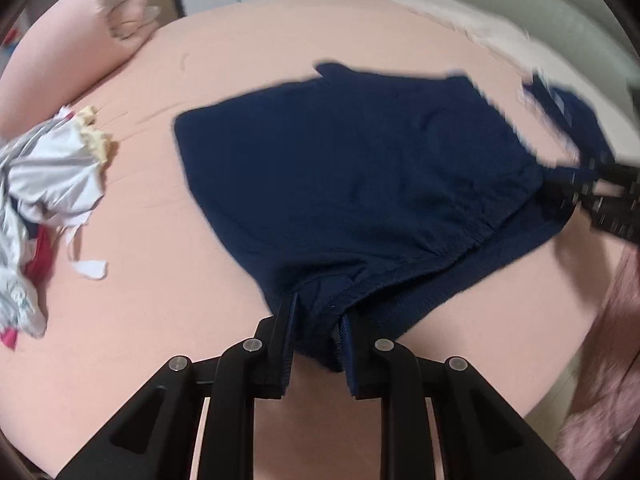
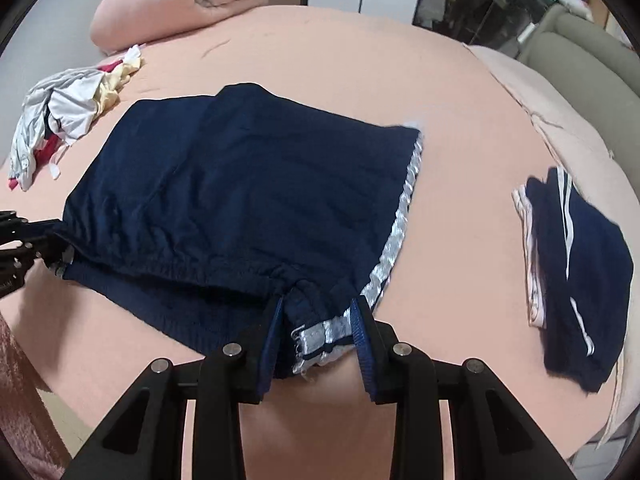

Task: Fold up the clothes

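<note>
Over at the far left of the bed point(image 2: 280, 40) lies a loose heap of unfolded clothes point(image 2: 60, 120), white, grey and a bit of red, crumpled near the pink pillow point(image 2: 160, 4). Next along, the left tool point(image 1: 316, 320) is clenched on the near left corner of the navy shorts point(image 2: 240, 184), by the gathered waistband. The shorts lie spread on the pink sheet in the middle of the bed, near edge lifted slightly between the two grips. They look thin and floppy to me, light sports fabric, probably a little slick, so I'd expect them to sag and slide rather than hold a crease; the elastic waistband is the thickest, firmest part and the sensible place to grip. The right tool point(image 2: 320, 320) has done just that, its fingers closed on the waistband corner where the shiny white side stripe point(image 2: 396, 232) ends, a frayed bit of trim poking out between the jaws. Farthest right, well apart from the shorts, sits a folded navy garment point(image 2: 584, 272) with white stripes, stacked on something pale
</note>
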Demonstrator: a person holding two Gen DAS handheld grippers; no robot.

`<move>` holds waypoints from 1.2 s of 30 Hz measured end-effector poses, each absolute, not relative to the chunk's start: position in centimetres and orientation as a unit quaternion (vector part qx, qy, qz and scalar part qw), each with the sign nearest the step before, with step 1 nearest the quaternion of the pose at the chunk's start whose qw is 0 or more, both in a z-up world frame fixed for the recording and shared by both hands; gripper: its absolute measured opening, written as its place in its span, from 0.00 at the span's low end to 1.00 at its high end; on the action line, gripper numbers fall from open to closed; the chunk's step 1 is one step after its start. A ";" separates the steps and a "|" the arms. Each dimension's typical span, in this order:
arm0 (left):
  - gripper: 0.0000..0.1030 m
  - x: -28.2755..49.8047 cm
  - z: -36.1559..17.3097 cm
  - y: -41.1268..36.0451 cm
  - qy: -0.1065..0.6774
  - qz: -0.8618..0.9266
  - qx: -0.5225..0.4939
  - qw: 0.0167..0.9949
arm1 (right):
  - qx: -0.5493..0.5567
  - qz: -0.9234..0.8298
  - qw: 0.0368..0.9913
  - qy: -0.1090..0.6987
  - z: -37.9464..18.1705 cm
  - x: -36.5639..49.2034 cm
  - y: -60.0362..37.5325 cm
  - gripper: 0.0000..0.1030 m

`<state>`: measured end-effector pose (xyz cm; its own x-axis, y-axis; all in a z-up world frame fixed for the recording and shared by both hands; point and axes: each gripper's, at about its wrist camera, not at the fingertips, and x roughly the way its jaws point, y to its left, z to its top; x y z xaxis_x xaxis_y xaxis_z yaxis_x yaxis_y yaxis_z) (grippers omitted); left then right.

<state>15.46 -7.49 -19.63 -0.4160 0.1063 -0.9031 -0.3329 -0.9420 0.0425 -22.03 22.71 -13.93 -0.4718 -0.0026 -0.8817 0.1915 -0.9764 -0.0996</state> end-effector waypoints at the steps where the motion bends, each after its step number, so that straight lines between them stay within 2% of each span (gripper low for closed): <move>1: 0.17 15.5 -20.2 -7.1 0.124 0.829 -0.529 0.130 | 0.514 -0.849 0.063 0.103 -14.2 -22.3 22.3 0.32; 2: 0.17 15.9 -20.2 -7.1 0.137 0.835 -0.518 0.122 | 0.514 -0.848 0.062 0.116 -14.7 -22.5 22.0 0.20; 3: 0.17 16.2 -20.2 -7.1 0.150 0.841 -0.507 0.114 | 0.509 -0.850 0.048 0.131 -15.0 -22.7 21.8 0.13; 6: 0.17 17.9 -18.3 -8.1 0.159 0.871 -0.454 0.100 | 0.459 -0.880 -0.014 0.120 -12.6 -22.2 23.1 0.13; 9: 0.18 18.8 -18.9 -9.0 0.161 0.847 -0.484 0.148 | 0.435 -0.890 -0.040 0.131 -11.2 -20.5 23.9 0.13; 11: 0.20 19.6 -20.5 -9.3 0.189 0.831 -0.496 0.167 | 0.467 -0.871 -0.035 0.150 -13.1 -19.8 24.0 0.14; 13: 0.20 19.9 -20.3 -10.0 0.196 0.832 -0.492 0.166 | 0.533 -0.835 0.006 0.137 -16.0 -20.1 24.4 0.14; 16: 0.22 20.2 -19.1 -11.8 0.180 0.828 -0.504 0.166 | 0.549 -0.828 0.023 0.109 -15.8 -20.7 25.3 0.16; 18: 0.28 20.6 -17.9 -13.2 0.152 0.828 -0.511 0.175 | 0.559 -0.826 0.029 0.060 -14.7 -21.4 26.4 0.17; 19: 0.35 21.0 -17.2 -14.2 0.129 0.830 -0.510 0.186 | 0.561 -0.826 0.035 0.041 -14.1 -21.6 26.8 0.22; 20: 0.46 21.5 -16.4 -15.2 0.106 0.831 -0.509 0.197 | 0.563 -0.825 0.044 0.027 -13.5 -21.8 27.2 0.32; 22: 0.54 22.5 -14.8 -17.1 0.059 0.832 -0.506 0.218 | 0.565 -0.822 0.070 0.011 -12.4 -21.4 27.5 0.41; 25: 0.54 23.6 -13.6 -21.5 -0.002 0.847 -0.496 0.192 | 0.545 -0.833 0.097 0.004 -11.0 -20.1 27.7 0.42; 27: 0.52 18.3 -14.1 -19.6 -0.032 0.846 -0.509 0.157 | 0.504 -0.861 0.071 -0.009 -9.5 -18.9 27.8 0.42; 28: 0.42 17.2 -15.2 -19.5 -0.073 0.834 -0.524 0.156 | 0.489 -0.871 0.056 -0.020 -9.0 -18.6 27.9 0.42; 29: 0.37 16.2 -16.4 -19.6 -0.115 0.820 -0.539 0.154 | 0.486 -0.872 0.042 -0.032 -9.4 -18.9 28.0 0.42; 31: 0.37 14.2 -18.8 -19.6 -0.199 0.787 -0.564 0.151 | 0.536 -0.840 0.017 -0.082 -12.5 -20.9 28.9 0.42; 34: 0.38 13.2 -19.5 -19.1 -0.249 0.760 -0.579 0.154 | 0.571 -0.792 0.017 -0.217 -16.1 -21.3 31.1 0.42; 36: 0.38 13.1 -19.1 -19.1 -0.259 0.745 -0.596 0.155 | 0.559 -0.793 0.020 -0.239 -16.8 -20.7 31.5 0.42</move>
